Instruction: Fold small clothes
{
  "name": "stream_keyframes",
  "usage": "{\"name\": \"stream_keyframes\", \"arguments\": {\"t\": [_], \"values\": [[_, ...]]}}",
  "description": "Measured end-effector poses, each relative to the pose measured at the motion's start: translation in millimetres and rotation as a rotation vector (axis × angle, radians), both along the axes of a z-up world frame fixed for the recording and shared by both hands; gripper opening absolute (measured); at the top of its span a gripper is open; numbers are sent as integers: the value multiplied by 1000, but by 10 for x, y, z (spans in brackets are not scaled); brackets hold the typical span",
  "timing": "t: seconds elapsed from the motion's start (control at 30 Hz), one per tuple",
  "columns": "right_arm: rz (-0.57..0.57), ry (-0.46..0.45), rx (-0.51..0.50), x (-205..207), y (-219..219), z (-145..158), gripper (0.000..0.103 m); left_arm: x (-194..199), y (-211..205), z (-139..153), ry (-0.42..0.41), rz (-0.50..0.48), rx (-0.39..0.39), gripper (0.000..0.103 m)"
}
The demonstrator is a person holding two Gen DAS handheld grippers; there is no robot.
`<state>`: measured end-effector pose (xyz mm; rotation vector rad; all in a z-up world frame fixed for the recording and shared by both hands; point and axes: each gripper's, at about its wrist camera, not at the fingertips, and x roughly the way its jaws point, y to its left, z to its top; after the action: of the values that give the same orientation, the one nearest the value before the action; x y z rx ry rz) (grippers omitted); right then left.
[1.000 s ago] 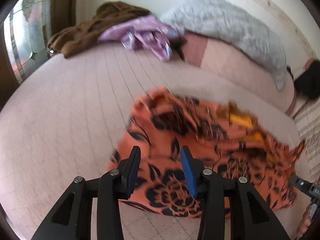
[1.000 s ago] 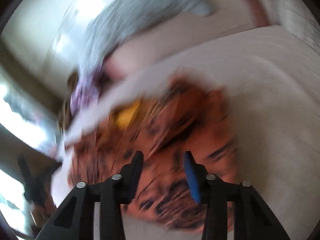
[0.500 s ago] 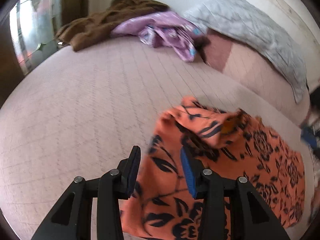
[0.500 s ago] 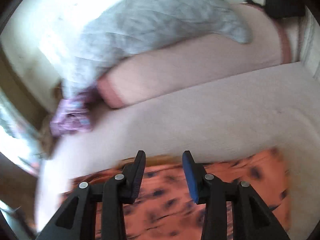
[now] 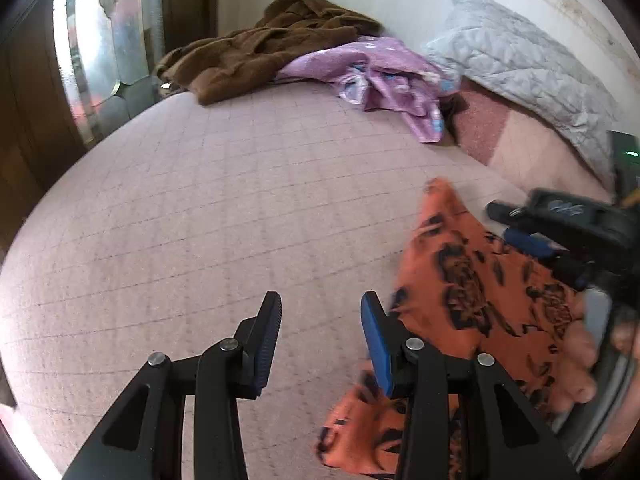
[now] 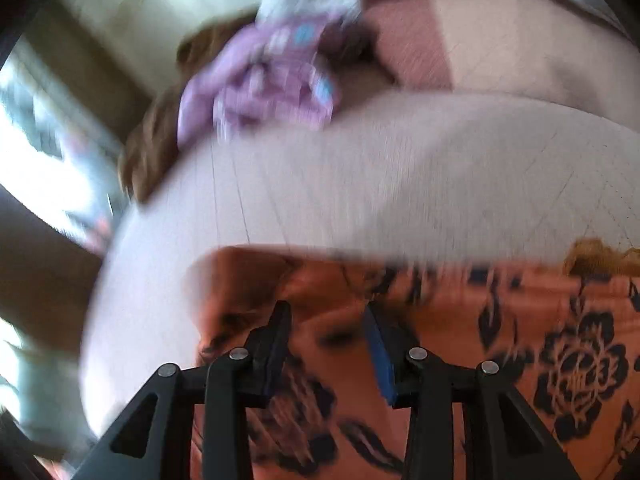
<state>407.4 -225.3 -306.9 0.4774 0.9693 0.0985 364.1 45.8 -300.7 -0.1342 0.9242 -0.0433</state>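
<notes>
The left claw hangs with its jaws apart and nothing between them, above bare pink quilted bed cover. Just to its right lies one orange cloth garment with a black flower print, crumpled near the bed's near edge. The right claw hovers over that garment, jaws apart, gripping nothing. At the bed's far edge lie three more cloth things: one brown fuzzy garment, one crumpled purple printed garment, and one grey quilted pillow.
</notes>
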Motion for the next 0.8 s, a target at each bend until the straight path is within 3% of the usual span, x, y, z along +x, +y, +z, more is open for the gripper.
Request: {"name": "stream_keyframes", "arguments": {"t": [0.13, 0.17, 0.27, 0.33, 0.47, 0.53, 0.6, 0.63, 0.7, 0.8], "values": [[-42, -66, -48, -501, -202, 299, 42, -120, -302, 97, -46, -91, 41, 42], [-45, -61, -93, -692, -299, 329, 42, -150, -396, 94, -47, -119, 49, 45], [-96, -37, -186, -1425, -737, 385, 42, -295, -707, 36, -18, -202, 62, 68], [-158, -11, -223, -1837, -1018, 370, 42, -372, -835, -20, -3, -228, 87, 68], [-271, 100, -307, -2537, -1431, 92, 42, -431, -1030, -308, 102, -250, 207, 70], [-298, 183, -274, -2791, -1613, -193, 42, -484, -1097, -366, 75, -261, 270, 71], [-282, 126, -263, -2911, -1645, -158, 41, -523, -1131, -324, 75, -265, 289, 70], [-273, 140, -270, -2904, -1650, -120, 41, -538, -1111, -284, 71, -269, 254, 70], [-273, 115, -253, -2802, -1690, 43, 41, -585, -1074, -217, 44, -279, 199, 70], [-333, 61, -288, -2534, -1908, 239, 42, -589, -1098, -184, -8, -289, 216, 70]]}}
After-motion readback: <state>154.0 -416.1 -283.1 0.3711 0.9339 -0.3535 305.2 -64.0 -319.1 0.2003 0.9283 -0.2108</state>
